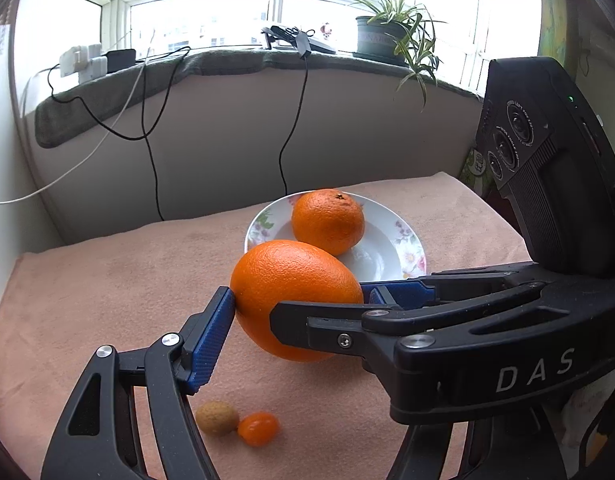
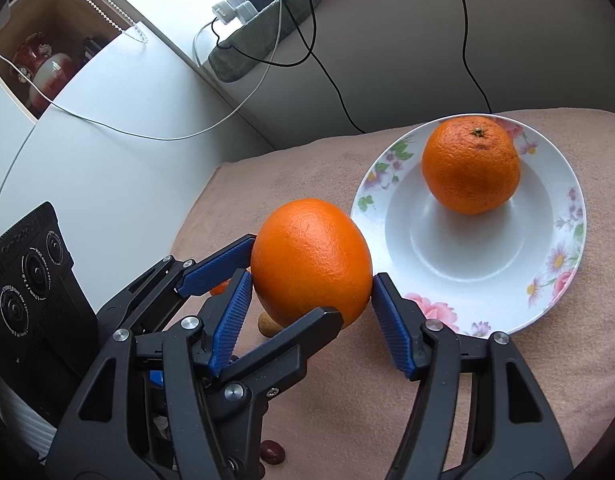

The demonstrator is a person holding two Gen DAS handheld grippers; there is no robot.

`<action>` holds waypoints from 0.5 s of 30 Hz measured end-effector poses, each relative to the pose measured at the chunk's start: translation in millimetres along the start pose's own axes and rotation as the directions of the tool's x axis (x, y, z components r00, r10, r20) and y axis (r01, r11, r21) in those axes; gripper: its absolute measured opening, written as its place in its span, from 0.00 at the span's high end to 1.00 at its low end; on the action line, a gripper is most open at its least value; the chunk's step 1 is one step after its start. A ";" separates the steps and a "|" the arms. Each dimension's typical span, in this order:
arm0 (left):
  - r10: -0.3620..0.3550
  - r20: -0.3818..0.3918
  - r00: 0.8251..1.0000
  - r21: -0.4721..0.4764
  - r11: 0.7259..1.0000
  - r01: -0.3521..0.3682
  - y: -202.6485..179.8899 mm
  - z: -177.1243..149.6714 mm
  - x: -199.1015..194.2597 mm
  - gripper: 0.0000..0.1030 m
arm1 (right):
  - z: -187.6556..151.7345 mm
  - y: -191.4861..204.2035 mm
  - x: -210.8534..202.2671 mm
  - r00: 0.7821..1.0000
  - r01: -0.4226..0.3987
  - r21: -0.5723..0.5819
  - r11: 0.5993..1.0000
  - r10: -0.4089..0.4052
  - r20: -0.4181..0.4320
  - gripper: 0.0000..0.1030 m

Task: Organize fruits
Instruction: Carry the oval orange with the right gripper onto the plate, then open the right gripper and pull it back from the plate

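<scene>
A large orange (image 1: pixel 295 296) (image 2: pixel 311 258) is held in the air just in front of a white flowered plate (image 1: pixel 391 264) (image 2: pixel 459 264). Both grippers are shut on it: my left gripper (image 1: pixel 297 300) (image 2: pixel 291 280) from the left, my right gripper (image 2: pixel 311 284) (image 1: pixel 319 304) from the right. Their blue pads (image 1: pixel 213 336) press its sides. A second orange (image 1: pixel 328 220) (image 2: pixel 471 164) sits on the plate. A small brown fruit (image 1: pixel 216 417) and a small orange kumquat (image 1: pixel 258 427) lie on the pink cloth below.
The pink cloth (image 1: pixel 107 300) covers the table, which ends at a white wall with hanging cables (image 1: pixel 155 168). A grey-covered windowsill (image 1: pixel 227 64) holds a potted plant (image 1: pixel 391 36) and chargers. A dark red date (image 2: pixel 272 450) lies near the front edge.
</scene>
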State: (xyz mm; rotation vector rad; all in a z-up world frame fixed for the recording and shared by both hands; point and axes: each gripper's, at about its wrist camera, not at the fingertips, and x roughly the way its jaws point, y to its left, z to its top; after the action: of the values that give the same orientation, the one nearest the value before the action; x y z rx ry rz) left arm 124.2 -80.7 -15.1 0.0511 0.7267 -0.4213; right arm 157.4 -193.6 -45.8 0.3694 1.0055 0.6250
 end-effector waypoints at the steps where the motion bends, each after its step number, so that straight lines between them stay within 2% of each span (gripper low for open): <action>1: -0.006 -0.003 1.000 0.000 1.000 0.006 -2.4 0.9 2.3 0.33 | -0.7 -3.0 -2.0 1.000 0.004 0.005 1.000 -0.004 0.001 0.37; 15: -0.064 -0.040 0.997 -0.001 0.998 0.064 -27.7 8.1 27.2 0.32 | 1.0 -36.5 -15.3 0.999 0.044 0.065 0.997 -0.045 0.016 0.37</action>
State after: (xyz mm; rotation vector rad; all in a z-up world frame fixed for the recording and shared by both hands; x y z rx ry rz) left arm 136.6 -117.2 -24.1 0.0367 0.7695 -0.4831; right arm 163.8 -231.5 -55.5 0.4082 1.0167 0.5493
